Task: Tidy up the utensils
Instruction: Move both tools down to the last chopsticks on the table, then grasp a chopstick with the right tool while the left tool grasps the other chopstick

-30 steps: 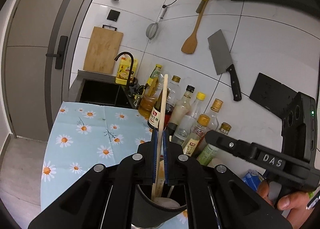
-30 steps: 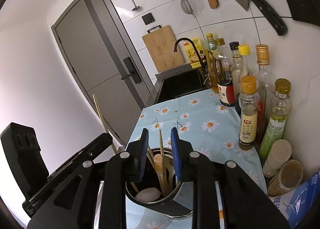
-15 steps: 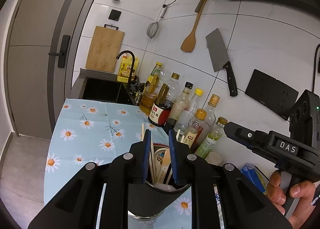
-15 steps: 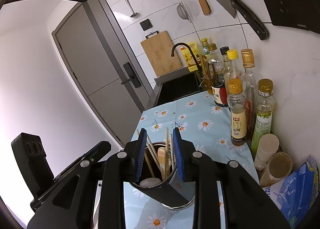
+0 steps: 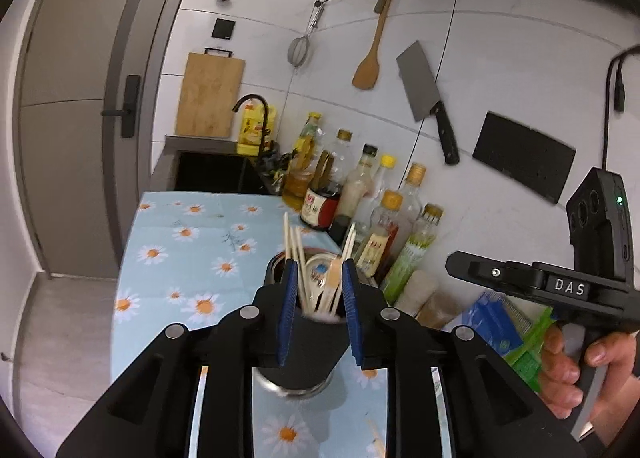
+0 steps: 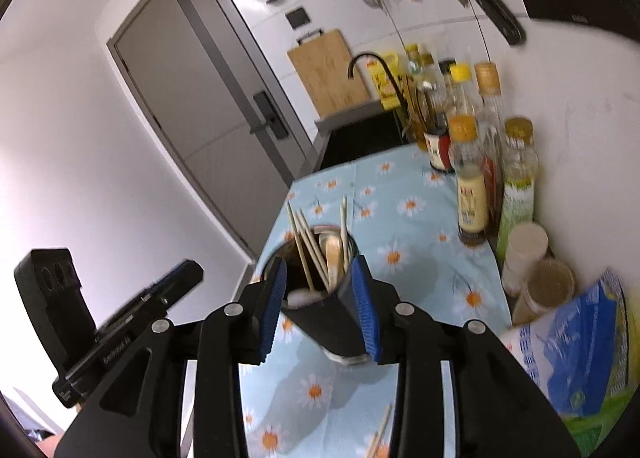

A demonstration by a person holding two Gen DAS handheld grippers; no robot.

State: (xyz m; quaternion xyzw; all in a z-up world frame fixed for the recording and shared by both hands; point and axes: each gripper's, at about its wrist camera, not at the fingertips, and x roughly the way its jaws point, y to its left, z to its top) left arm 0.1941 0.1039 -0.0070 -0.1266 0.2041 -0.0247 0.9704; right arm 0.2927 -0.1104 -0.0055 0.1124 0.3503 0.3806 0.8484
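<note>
A dark metal utensil holder (image 5: 275, 267) stands on the daisy tablecloth (image 5: 192, 242), with several wooden chopsticks (image 5: 294, 250) and a pale spoon upright in it. My left gripper (image 5: 318, 278) hovers just before the holder. Its blue pads are apart and its jaws are opening; the chopsticks show through the gap, untouched. In the right wrist view the same holder (image 6: 294, 262) and chopsticks (image 6: 306, 250) sit beyond my right gripper (image 6: 319, 264), whose jaws are also opening with nothing pressed between them. A loose chopstick pair (image 6: 382, 430) lies on the cloth near the front.
Several sauce and oil bottles (image 5: 384, 226) line the tiled wall on the right, with jars (image 6: 524, 254) and a blue-green packet (image 6: 576, 350) nearer. A black sink (image 5: 212, 174) lies behind the cloth. A cleaver (image 5: 424, 94), spatula and strainer hang on the wall. A hand (image 5: 568, 362) grips the other tool.
The left gripper was shut on a chopstick above the holder; that chopstick now stands in the holder and the jaws have parted. Both grippers have drawn back and the right one has widened.
</note>
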